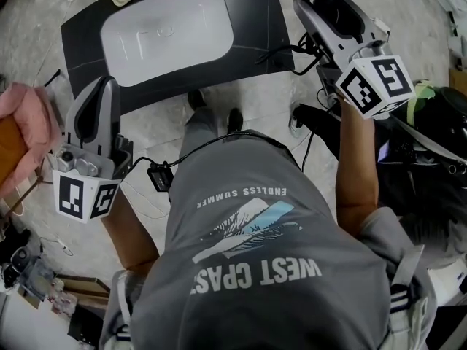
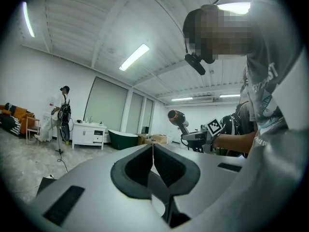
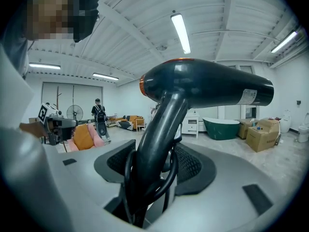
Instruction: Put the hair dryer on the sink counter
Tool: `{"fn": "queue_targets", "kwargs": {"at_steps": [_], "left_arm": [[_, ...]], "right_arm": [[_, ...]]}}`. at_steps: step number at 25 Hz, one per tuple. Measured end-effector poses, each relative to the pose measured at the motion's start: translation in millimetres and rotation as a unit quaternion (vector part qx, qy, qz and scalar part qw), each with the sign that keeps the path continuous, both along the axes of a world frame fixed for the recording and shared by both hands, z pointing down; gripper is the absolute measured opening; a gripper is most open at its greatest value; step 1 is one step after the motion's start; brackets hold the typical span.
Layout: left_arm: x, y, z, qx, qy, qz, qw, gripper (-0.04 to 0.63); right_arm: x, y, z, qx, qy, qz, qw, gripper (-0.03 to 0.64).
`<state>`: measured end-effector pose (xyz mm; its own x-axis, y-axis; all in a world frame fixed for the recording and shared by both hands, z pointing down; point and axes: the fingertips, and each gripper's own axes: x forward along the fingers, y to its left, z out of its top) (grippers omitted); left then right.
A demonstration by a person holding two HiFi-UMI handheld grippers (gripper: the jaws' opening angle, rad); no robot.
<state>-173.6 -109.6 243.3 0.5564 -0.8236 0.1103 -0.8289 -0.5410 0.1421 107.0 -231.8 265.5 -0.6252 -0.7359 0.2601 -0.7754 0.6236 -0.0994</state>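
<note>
Head view: the left gripper (image 1: 101,87) points at the sink counter (image 1: 80,42), which lies just ahead of it and to the left of the right gripper (image 1: 312,9).

Left gripper view: its jaws are closed together and empty.

Right gripper view: its jaws clamp the hair dryer (image 3: 203,88) by the handle, with the cord looped between them and the barrel above.
</note>
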Motion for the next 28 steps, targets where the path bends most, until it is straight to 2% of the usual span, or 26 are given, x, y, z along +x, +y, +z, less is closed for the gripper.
{"fn": "queue_targets", "kwargs": {"at_steps": [18, 28], "left_arm": [[-16, -15, 29, -0.032, 0.008, -0.015, 0.9993, 0.018], [-23, -18, 42, -0.045, 0.010, -0.021, 0.9987, 0.018]], "right_arm": [[-15, -48, 79, -0.065, 0.015, 0.004, 0.998, 0.259], [-13, -67, 132, -0.123, 0.003, 0.014, 0.992, 0.258]]}}
